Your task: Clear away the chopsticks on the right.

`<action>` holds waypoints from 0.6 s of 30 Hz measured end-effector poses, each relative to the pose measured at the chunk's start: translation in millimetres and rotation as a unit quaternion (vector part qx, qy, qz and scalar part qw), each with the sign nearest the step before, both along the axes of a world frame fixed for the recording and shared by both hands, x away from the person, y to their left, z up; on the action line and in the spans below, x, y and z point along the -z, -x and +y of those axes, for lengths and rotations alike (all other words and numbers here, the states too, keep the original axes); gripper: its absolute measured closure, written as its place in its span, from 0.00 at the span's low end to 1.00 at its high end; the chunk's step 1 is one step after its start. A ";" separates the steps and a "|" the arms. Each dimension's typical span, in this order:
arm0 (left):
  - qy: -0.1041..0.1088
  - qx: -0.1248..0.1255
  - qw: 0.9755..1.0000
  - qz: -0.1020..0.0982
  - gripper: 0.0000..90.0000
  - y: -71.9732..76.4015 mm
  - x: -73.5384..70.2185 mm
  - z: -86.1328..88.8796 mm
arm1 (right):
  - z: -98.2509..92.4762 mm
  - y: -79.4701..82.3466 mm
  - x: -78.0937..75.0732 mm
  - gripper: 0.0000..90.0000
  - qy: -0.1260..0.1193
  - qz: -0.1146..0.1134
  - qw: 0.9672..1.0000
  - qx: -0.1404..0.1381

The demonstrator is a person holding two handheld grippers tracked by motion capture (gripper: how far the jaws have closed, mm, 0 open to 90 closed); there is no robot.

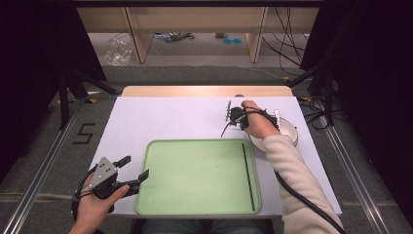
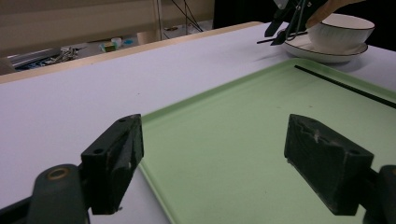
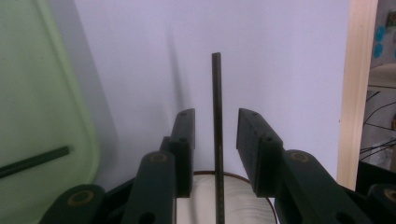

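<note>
Right gripper view: right tongs straddle 1 chopstick over the bowl, pads apart from it. Likely thin, stiff, light, slippery; pinch mid-shaft. Left tongs spread.

One green tray, two black chopsticks, one lying in the tray and one standing between the right-hand jaws, one white bowl, one saucer and two hand-held grippers are counted on one white table
</note>
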State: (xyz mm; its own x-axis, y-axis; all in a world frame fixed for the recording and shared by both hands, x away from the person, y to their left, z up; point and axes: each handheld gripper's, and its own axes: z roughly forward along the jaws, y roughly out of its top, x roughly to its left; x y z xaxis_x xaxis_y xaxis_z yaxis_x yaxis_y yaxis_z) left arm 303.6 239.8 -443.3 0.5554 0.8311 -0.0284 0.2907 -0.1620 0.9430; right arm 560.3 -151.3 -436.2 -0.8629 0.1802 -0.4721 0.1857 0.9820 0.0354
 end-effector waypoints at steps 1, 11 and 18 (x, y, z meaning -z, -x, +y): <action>0.000 0.000 1.000 0.000 0.22 0.0 0.1 0.0 | -0.3 -0.5 1.5 0.77 0.000 -0.001 1.000 0.002; -0.001 0.000 1.000 0.000 0.22 0.0 -0.1 0.0 | -0.6 -5.0 9.6 0.80 0.008 0.000 1.000 -0.001; 0.000 0.000 1.000 0.001 0.22 0.1 0.1 0.2 | -1.9 -8.2 12.8 0.96 0.010 0.000 1.000 -0.011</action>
